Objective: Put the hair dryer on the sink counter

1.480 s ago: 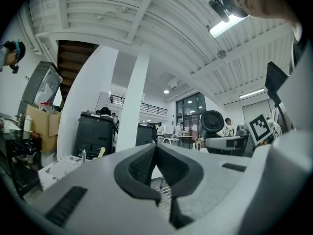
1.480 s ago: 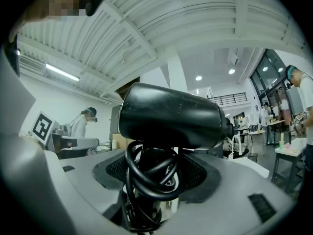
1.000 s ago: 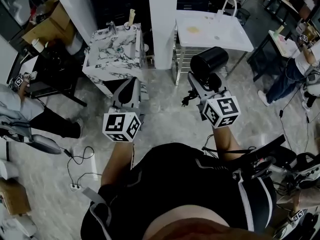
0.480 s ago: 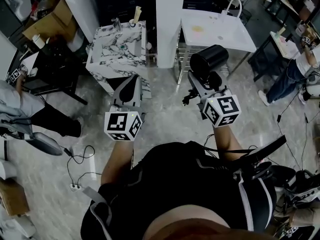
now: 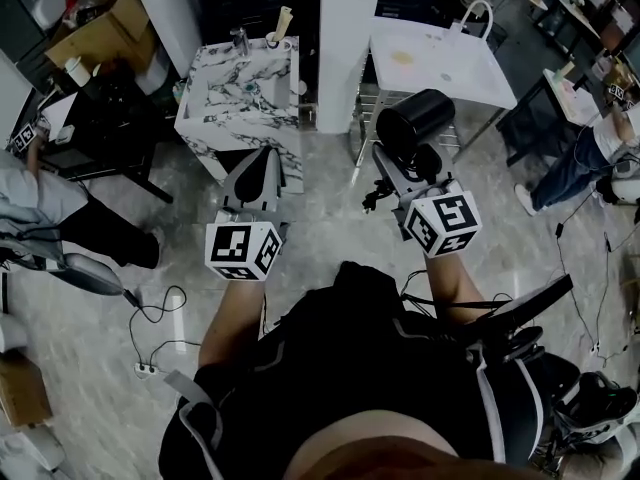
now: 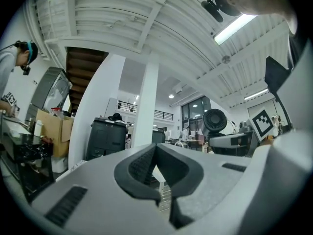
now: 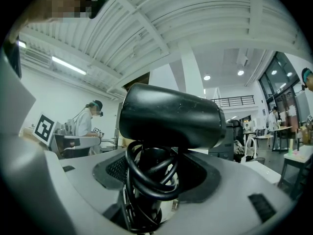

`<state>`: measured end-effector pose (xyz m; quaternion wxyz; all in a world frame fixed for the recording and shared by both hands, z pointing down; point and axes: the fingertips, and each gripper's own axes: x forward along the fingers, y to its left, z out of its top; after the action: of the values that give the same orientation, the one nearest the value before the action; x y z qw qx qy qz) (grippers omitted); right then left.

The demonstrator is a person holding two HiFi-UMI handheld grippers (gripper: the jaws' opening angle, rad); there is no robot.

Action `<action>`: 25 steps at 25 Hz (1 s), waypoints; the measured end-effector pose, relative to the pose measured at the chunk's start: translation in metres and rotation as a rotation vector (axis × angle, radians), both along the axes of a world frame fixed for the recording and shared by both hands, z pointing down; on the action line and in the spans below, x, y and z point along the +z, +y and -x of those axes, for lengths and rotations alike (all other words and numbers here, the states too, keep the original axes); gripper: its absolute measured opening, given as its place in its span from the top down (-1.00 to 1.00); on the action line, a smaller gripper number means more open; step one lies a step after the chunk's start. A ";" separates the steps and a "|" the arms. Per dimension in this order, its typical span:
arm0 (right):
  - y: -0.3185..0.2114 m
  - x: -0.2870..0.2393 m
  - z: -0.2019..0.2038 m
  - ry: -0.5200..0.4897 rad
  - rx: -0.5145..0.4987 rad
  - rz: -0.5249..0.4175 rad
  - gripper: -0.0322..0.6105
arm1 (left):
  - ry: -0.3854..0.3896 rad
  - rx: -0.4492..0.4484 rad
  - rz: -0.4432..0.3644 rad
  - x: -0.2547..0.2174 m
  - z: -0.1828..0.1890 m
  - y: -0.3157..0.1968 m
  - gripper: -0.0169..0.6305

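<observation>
Right gripper view: my right gripper [image 7: 157, 182] is clamped on the hair dryer [image 7: 171, 116]. Its ribbed dark pads [image 7: 117, 168] press the handle, which is wrapped in glossy black loops of cord [image 7: 142, 180]. The smooth, black, cylinder-shaped barrel lies crosswise above the jaws. My left gripper [image 6: 156, 153] has its grey wedge-shaped jaws pressed together on nothing. In the head view, the white, dark-veined marble sink counter [image 5: 215, 118] stands ahead of the left gripper, apart from the dryer.
</observation>
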<state>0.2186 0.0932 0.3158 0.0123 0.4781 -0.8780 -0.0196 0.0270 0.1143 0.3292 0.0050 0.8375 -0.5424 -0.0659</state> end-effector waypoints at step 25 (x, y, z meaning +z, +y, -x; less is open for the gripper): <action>-0.152 0.012 0.034 -0.046 -0.099 0.031 0.00 | -0.011 -0.055 0.101 0.015 0.022 -0.154 0.93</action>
<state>0.1850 -0.0588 0.3281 -0.0014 0.4342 -0.9008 0.0043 0.0047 -0.0401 0.3441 0.0424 0.8214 -0.5678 -0.0340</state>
